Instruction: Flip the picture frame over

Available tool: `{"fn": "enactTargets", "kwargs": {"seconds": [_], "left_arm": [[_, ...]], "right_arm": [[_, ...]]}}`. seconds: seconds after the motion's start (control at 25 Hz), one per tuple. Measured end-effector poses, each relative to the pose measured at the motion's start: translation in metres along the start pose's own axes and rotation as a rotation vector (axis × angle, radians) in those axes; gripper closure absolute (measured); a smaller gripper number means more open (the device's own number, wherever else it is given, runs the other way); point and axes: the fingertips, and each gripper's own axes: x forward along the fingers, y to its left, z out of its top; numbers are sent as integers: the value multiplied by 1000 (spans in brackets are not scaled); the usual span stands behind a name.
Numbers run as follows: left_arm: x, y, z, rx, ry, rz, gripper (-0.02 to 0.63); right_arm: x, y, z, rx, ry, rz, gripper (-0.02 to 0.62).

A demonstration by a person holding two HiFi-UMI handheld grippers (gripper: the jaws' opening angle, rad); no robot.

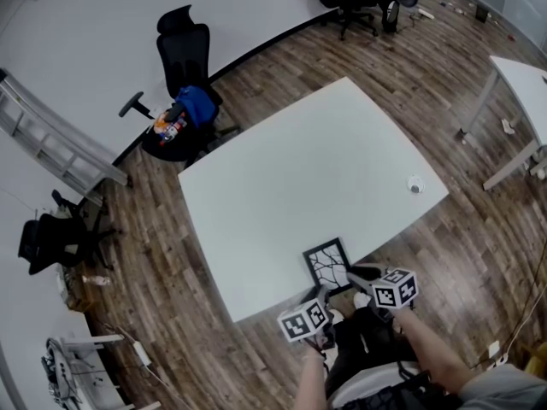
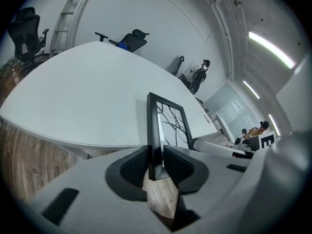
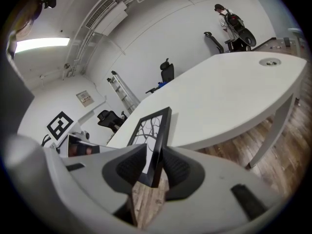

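The picture frame (image 1: 327,263) is at the near edge of the big white table (image 1: 299,161), close to the person. Its black rim goes around a white picture with dark branch lines, and the picture side faces up. The near end of the frame sticks out a little past the table edge, over the wood floor. The left gripper (image 1: 319,299) is at the frame's near left corner, just off the table edge. In the left gripper view, the black rim of the frame (image 2: 168,126) stands between the two dark pads of the left gripper (image 2: 156,167), and the pads squeeze it from both sides. The right gripper (image 1: 355,274) is at the frame's near right corner, also just off the table edge. In the right gripper view, the frame (image 3: 151,130) runs up from between the jaws of the right gripper (image 3: 153,167), which pinch its rim the same way. Both grippers hold the frame at once. A small round thing (image 1: 415,185) sits on the table near its right edge, well apart from the frame.
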Motion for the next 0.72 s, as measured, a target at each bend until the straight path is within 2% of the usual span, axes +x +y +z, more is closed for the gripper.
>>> {"fn": "enactTargets", "kwargs": {"seconds": [0.28,0.48,0.6,0.72], "left_arm": [[0,3,2,-61,15,5,522],[-1,2,4,-74,27,13,523],[-2,3,6,-79,26,14,523],[-1,3,5,-80,25,11,523]], "right_arm": [[0,0,0,2,4,13,489],[-11,-3,6,-28,-14,14,489],[-15,-6,7,5,-28,27,472],[-13,-3,1,44,-17,77,455]]}}
